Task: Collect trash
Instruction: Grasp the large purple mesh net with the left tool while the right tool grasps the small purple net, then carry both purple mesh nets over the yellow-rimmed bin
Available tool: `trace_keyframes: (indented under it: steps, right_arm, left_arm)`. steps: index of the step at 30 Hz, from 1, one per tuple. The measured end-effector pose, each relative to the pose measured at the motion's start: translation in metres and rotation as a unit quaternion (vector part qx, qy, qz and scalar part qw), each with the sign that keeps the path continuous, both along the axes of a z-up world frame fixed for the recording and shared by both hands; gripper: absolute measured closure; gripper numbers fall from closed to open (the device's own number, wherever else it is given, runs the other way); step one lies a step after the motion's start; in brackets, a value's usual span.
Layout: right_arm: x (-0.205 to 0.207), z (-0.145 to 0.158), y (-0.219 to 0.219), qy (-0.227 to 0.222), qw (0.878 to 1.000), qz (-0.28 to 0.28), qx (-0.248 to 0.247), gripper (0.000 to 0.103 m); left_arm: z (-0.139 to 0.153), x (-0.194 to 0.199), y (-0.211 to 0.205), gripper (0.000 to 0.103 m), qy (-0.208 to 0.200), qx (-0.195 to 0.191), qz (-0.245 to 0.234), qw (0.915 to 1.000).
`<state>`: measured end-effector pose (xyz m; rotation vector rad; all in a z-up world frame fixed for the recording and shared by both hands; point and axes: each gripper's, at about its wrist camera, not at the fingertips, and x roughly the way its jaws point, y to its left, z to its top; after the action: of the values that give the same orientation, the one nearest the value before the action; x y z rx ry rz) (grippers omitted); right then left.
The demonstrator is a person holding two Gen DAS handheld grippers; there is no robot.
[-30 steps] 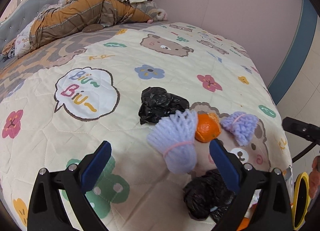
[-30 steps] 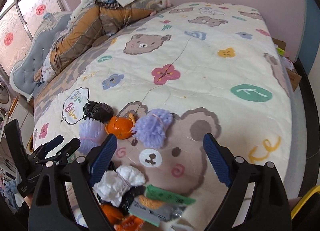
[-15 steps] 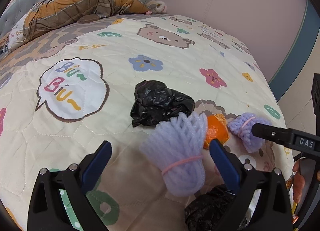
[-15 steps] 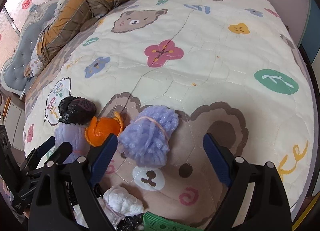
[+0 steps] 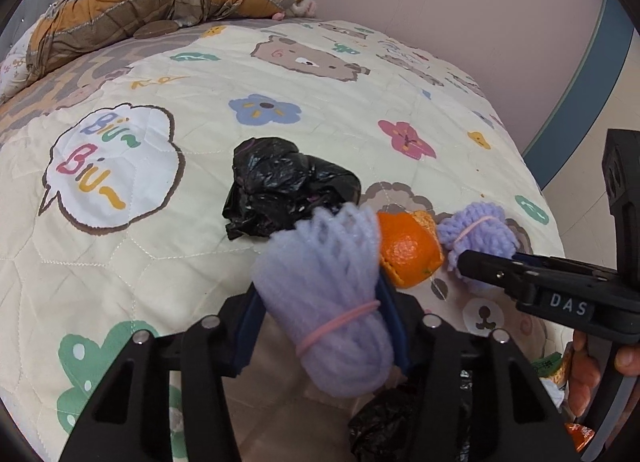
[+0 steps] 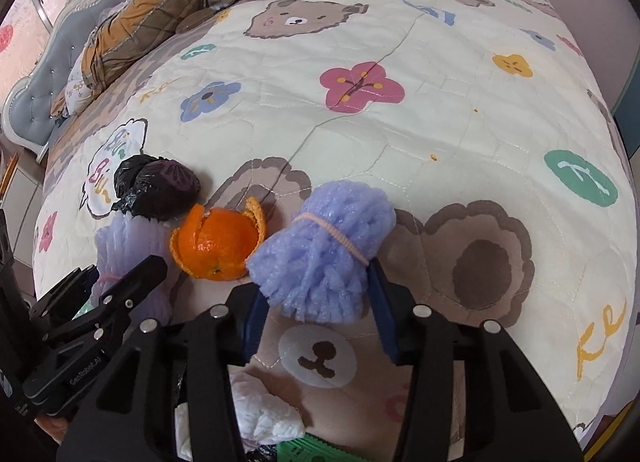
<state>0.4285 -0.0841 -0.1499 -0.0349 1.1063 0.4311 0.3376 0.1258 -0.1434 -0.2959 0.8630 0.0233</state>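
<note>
Quilted bedspread (image 6: 440, 133): each gripper clamps a purple foam net, orange peel (image 6: 218, 244) between.

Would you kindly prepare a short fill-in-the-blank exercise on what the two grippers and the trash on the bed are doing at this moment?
1. The left gripper is closed around a bundle of ____ foam netting.
2. The band tied round the bundle in the right gripper is ____.
3. Between the two bundles lies a piece of ____ peel.
4. The crumpled bag beyond the peel is ____.

Missing words: purple; pink; orange; black
</note>
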Motion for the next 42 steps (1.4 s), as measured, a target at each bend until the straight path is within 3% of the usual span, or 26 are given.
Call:
trace_keyframes:
  steps: [15,27,42]
  right_arm:
    - [-0.028,0.046,-0.024,-0.04,0.998,-0.007,0.037,0.064]
    - [-0.063,0.082,-0.059,-0.061,0.996,-0.024,0.058,0.064]
    - [-0.112,0.102,-0.128,-0.07,0.994,-0.058,0.066,0.064]
  left_arm:
    - [0.031,-0.024,0.002,0.06,-0.024,-0.009,-0.007,0.9996]
    - [0.062,-0.045,-0.012,0.06,-0.034,0.007,-0.014,0.9993]
    - [0.08,-0.056,-0.06,0.06,-0.024,0.011,-0.049,0.9984]
